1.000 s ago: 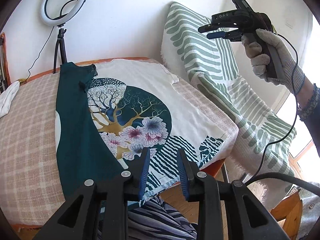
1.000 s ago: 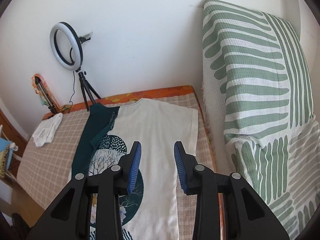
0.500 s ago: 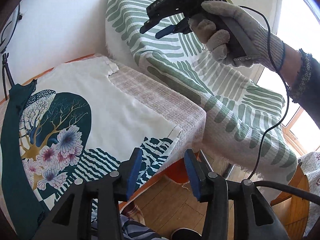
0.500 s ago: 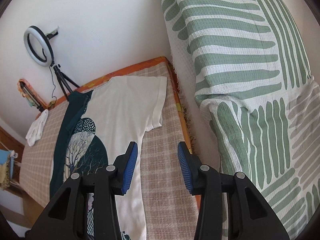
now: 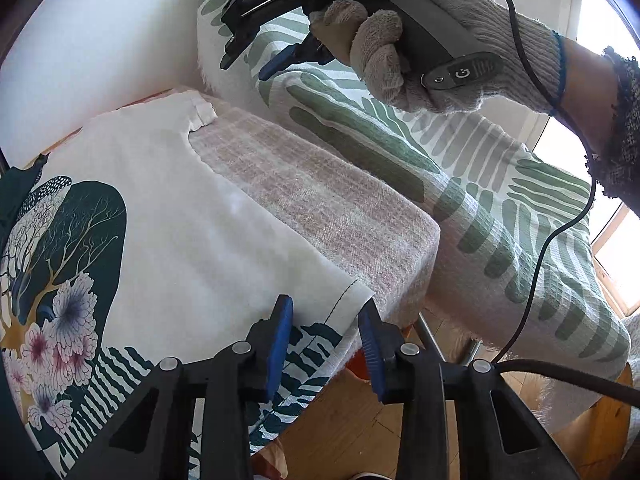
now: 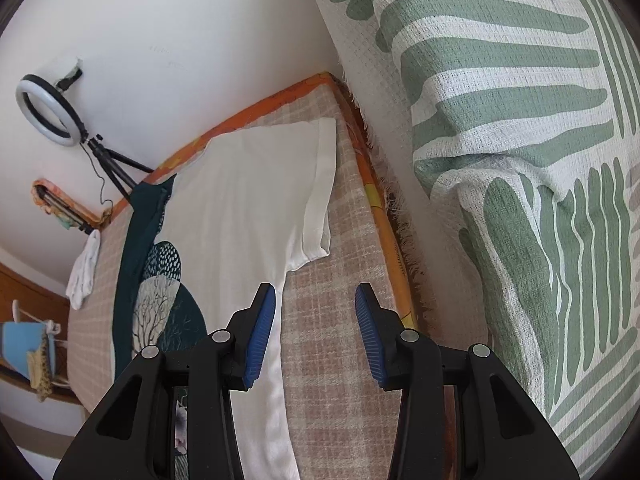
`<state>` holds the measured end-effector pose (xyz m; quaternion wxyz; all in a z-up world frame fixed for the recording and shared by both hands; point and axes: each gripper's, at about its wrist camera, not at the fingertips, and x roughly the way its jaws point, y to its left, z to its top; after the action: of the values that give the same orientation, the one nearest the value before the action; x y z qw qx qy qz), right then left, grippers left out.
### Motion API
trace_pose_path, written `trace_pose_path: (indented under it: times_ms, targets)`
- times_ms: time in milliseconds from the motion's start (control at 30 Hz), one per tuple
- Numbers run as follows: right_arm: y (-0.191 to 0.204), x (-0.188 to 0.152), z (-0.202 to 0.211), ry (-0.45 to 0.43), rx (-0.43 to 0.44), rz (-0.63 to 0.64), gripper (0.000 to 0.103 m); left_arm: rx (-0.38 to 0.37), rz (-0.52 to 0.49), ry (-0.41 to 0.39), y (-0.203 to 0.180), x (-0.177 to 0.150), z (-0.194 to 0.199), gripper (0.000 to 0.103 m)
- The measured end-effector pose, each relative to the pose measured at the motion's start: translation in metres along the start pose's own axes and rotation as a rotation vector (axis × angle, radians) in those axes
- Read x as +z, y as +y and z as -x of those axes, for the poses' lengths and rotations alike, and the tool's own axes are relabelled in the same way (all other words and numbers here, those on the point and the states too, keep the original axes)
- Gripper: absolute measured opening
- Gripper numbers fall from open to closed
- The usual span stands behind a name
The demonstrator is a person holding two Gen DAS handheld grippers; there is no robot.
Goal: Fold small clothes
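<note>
A white T-shirt (image 5: 168,208) with a dark teal tree-and-flower print lies flat on a checked table; its left part is folded over, showing teal. My left gripper (image 5: 326,332) is open just above the shirt's near right hem corner (image 5: 352,292) at the table edge. My right gripper (image 6: 316,332) is open and empty, above the table beside the shirt's right side, near the short sleeve (image 6: 320,200). In the left wrist view the right gripper (image 5: 256,56) is held high in a gloved hand.
The checked cloth covers the table (image 6: 344,360) with an orange rim. A green-and-white striped throw (image 6: 520,160) covers a sofa right of it. A ring light on a tripod (image 6: 48,112) and a white cloth (image 6: 84,272) are at the far left. Wooden floor (image 5: 360,432) lies below.
Both grippers moved right and lower toward the shirt's right side. The left one now sits at the hem corner; the right one came closer to the sleeve. Both stayed open.
</note>
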<state>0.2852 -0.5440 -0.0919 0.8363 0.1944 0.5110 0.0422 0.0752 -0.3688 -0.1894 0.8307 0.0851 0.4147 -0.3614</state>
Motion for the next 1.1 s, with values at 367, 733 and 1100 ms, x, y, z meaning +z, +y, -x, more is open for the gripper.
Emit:
trace_pose_path:
  times_ms: [367,733,1100]
  targets:
    - [-0.012,0.014,-0.057,0.077,0.011,-0.092,0.04,-0.106,0.168,-0.043,0.036,0.0,0.027,0.0]
    - [-0.014,0.029,-0.094,0.085,0.034,-0.2,0.04,-0.138,0.186,-0.082,0.035,0.008,0.035,0.0]
    - [0.02,0.042,-0.087,0.038,0.006,-0.102,0.002,-0.18,0.22,-0.135,0.037,0.008,0.049,0.0]
